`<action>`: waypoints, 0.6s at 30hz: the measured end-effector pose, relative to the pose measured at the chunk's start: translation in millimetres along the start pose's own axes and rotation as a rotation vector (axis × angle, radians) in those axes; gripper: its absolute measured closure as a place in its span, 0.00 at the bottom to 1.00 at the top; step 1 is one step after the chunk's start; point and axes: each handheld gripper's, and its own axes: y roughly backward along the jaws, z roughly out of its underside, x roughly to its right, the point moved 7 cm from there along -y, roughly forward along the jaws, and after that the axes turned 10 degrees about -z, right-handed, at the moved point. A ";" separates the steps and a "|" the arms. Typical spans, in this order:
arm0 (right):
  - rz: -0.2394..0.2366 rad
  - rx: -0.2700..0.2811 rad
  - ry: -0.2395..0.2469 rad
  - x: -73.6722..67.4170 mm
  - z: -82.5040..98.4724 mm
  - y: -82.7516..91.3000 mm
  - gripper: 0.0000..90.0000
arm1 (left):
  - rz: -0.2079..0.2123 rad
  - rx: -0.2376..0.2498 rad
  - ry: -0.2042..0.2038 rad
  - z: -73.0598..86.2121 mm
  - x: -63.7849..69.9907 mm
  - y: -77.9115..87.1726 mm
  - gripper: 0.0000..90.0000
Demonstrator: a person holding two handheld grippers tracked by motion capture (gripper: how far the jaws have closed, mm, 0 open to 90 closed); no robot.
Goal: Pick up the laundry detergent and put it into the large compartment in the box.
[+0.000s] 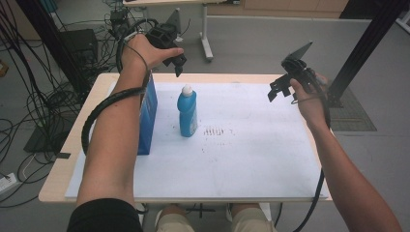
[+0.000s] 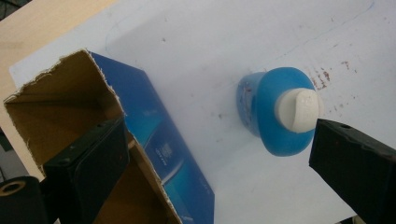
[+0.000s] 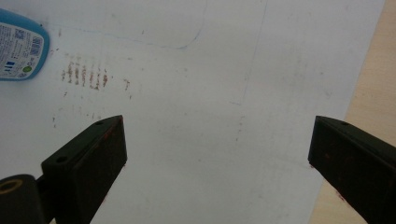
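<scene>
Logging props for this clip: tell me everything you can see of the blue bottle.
The blue bottle looks like glossy plastic, with a white cap on an angled neck and a printed label on one side. It stands upright, cap closed, on the white sheet covering the table, just right of the open blue carton with a small gap between them. Reddish smears mark the sheet beside it. The open left gripper hangs above it; nothing but the sheet touches it.

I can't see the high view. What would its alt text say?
A person holds two open grippers above a table: the left gripper over a blue bottle beside a blue box, the right gripper over the white sheet.
</scene>
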 end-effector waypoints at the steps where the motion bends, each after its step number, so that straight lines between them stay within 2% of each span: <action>1: 0.000 0.000 0.000 -0.2 0.3 0.1 0.05 | 0.000 -0.002 -0.001 0.1 0.0 0.0 0.06; 18: -0.002 0.000 0.002 -1.0 1.7 0.7 0.05 | 0.008 -0.003 -0.002 0.5 1.9 -1.2 0.06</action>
